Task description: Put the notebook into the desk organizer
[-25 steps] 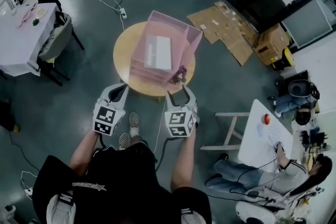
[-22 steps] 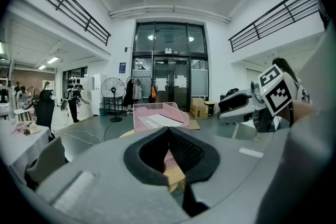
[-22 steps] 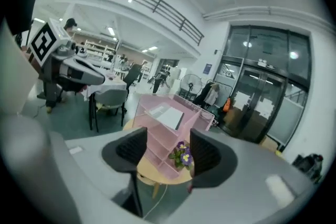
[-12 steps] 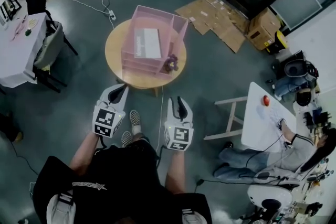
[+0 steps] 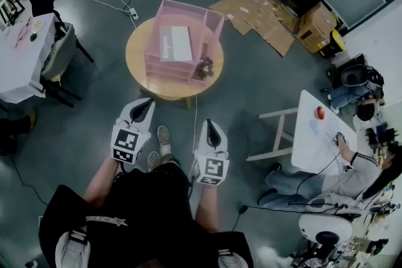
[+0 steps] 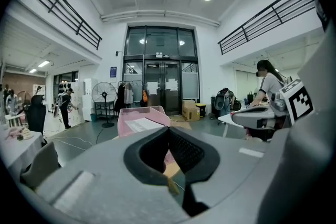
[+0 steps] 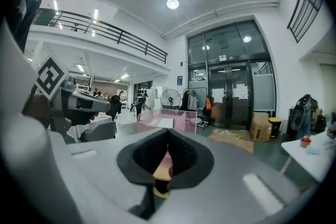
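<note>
The pink desk organizer (image 5: 209, 21) stands on a round wooden table (image 5: 139, 66), with the white notebook (image 5: 177, 44) lying flat in its top tier. Both show far ahead in the gripper views: organizer (image 6: 128, 119) and notebook (image 6: 140, 124); organizer (image 7: 181, 119) and notebook (image 7: 160, 122). My left gripper (image 5: 141, 108) hangs over the floor short of the table, shut and empty (image 6: 168, 127). My right gripper (image 5: 210, 127) is beside it, also clear of the table. Its jaws have just been closing and now meet with nothing between them (image 7: 168, 131).
A small dark purple ornament (image 5: 204, 66) sits on the table beside the organizer. Around it: a chair (image 5: 59, 53) by a white table (image 5: 19, 53) at left, flattened cardboard (image 5: 264, 6) behind, a wooden stool (image 5: 276, 135) and a white desk (image 5: 317, 135) with a seated person at right.
Both grippers have drawn back from the table's edge toward my body. The right gripper's jaws went from wide open to shut and the gripper rolled. The notebook stays in the organizer.
</note>
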Motion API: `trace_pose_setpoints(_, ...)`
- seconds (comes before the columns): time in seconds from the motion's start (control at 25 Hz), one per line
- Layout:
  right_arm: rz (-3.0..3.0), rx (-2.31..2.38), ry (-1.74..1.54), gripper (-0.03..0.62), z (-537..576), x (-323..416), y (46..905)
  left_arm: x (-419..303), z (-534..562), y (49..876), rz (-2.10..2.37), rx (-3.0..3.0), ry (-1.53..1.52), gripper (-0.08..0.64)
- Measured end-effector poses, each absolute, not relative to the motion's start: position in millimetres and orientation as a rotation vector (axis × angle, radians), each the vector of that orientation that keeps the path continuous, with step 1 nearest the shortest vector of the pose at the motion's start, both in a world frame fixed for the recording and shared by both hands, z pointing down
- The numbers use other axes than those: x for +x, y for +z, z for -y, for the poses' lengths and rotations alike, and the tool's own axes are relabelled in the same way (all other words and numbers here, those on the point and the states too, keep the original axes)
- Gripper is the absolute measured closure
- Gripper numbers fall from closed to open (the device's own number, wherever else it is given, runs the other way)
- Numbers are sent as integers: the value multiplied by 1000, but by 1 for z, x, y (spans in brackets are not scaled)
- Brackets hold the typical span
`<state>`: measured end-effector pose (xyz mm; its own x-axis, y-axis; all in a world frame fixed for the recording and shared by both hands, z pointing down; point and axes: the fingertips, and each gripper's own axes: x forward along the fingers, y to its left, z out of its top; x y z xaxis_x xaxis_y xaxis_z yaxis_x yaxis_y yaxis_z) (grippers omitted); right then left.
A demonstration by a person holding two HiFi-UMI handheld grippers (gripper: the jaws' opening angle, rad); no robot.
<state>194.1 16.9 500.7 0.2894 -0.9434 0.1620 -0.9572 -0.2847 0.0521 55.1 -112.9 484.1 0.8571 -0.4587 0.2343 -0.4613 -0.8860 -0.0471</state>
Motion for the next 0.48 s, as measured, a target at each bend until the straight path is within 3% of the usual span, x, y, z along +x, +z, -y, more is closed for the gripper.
trace_pose_setpoints(0.48,1801,2390,102,586,-10,191,492,48,114,482,769,3018,369,549)
